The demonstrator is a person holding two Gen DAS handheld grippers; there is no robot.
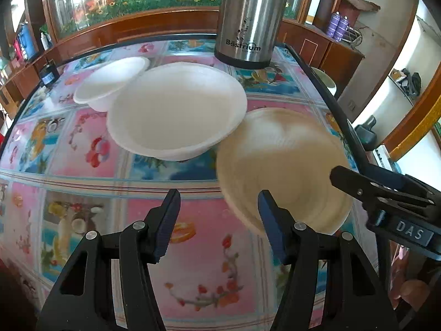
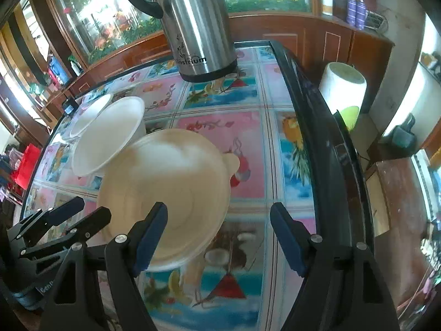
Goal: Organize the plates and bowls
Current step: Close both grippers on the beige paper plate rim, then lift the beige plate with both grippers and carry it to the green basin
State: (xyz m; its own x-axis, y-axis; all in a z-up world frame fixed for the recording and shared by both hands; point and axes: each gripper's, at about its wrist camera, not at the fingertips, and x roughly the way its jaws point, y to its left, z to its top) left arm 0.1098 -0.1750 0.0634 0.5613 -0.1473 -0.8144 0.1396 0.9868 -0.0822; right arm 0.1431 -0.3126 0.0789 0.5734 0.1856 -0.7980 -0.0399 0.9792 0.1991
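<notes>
Both claws hover open and empty over the flowered table [image 1: 82, 149].
Left gripper [image 1: 217, 218] and right gripper [image 2: 219, 230] flank the cream bowl [image 1: 281, 165]; two white bowls [image 1: 176, 110] overlap behind it, near a steel flask [image 1: 248, 19].

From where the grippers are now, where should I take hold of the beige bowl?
Probably its near rim, one finger inside and one outside. The beige bowl sits upright and open on the table, its near rim just ahead of the open right hand-held gripper. Its far-left rim meets the large white bowl, so come from the near side.
</notes>
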